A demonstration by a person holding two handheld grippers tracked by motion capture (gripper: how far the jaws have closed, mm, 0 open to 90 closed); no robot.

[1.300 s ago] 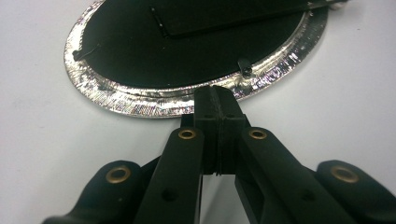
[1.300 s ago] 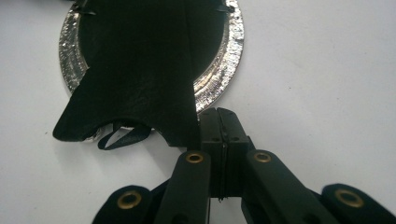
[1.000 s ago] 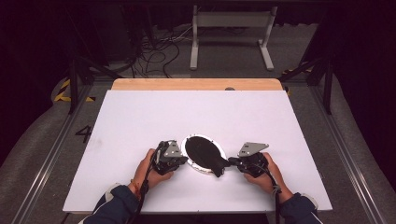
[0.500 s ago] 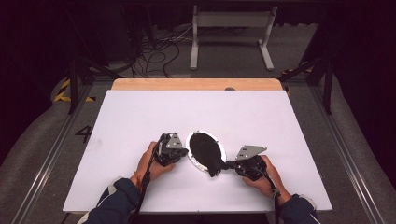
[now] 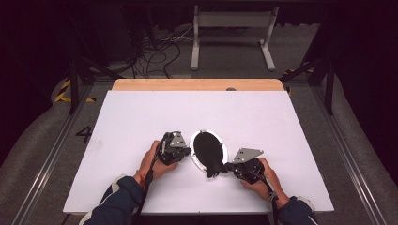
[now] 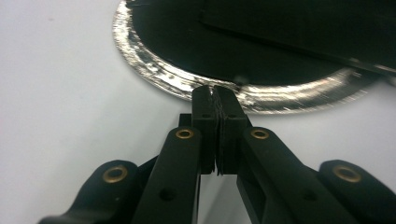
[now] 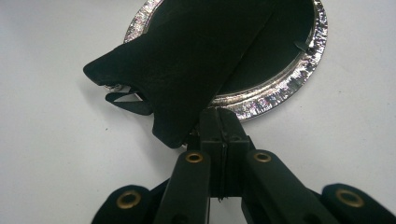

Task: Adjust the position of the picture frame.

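White table point(image 5: 141, 122) with a foil-rimmed dish point(image 5: 199, 161) lying between both hands. Left gripper point(image 6: 215, 95) and right gripper point(image 7: 219, 116), jaws fully closed, pinch opposite rims, probably steadying it; black cloth point(image 7: 187, 60) drapes over it.

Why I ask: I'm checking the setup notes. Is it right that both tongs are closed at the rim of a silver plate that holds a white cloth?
Not quite: the cloth is black, not white, as the right gripper view shows. The rest holds: the left tongs and the right tongs are closed at the rim of the silver plate.
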